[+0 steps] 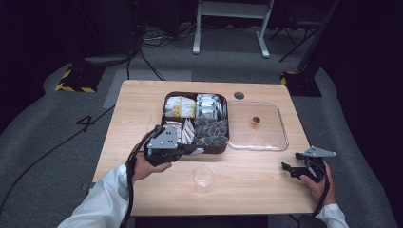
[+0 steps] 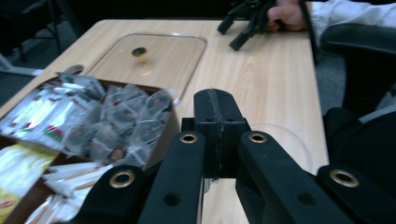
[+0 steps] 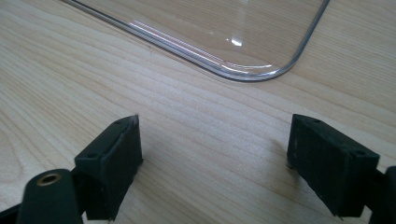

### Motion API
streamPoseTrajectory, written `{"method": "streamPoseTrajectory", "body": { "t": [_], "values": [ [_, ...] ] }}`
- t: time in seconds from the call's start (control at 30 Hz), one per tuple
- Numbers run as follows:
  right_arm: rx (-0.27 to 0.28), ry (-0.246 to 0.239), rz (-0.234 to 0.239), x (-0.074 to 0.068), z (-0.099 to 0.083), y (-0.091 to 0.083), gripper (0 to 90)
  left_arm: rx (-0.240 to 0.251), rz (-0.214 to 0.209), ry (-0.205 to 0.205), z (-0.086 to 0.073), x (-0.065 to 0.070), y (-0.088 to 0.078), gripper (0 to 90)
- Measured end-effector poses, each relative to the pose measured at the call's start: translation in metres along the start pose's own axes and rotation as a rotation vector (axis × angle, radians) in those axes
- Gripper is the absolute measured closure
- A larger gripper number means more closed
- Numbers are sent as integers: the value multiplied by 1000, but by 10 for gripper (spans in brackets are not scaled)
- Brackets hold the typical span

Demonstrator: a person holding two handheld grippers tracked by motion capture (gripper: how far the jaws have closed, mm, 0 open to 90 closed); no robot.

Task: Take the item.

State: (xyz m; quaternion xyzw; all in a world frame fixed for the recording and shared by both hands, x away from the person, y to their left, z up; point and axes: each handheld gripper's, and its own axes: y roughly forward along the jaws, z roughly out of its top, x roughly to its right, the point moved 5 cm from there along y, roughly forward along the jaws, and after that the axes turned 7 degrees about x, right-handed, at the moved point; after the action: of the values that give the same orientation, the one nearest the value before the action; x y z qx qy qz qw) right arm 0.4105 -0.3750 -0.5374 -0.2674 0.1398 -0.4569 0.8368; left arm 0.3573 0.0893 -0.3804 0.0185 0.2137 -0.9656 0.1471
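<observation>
Black jaws of your left gripper (image 2: 219,135) pressed together, maybe pinching a white sachet; brown compartment box (image 1: 223,148) just ahead. Your right gripper (image 3: 215,163) gapes wide, empty, clear lid (image 3: 243,70) just ahead.

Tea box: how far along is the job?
Done: the clear lid lies off beside the box. In hand: left tool shut by the white sachets; whether it grips one is unclear. Left: the cup stands empty; right tool rests open.
</observation>
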Motion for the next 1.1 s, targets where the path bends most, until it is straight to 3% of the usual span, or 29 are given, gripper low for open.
{"method": "streamPoseTrajectory", "body": {
  "t": [0.33, 0.53, 1.1],
  "values": [
    [1, 0, 0, 0, 0, 0, 181, -17, -98, 21, -2, 22, 18, 900],
    [0, -1, 0, 0, 0, 0, 181, -41, -157, 8, -12, 29, 33, 900],
    [1, -3, -1, 0, 0, 0, 181, -119, -189, -2, -37, 35, 52, 899]
  ]
}}
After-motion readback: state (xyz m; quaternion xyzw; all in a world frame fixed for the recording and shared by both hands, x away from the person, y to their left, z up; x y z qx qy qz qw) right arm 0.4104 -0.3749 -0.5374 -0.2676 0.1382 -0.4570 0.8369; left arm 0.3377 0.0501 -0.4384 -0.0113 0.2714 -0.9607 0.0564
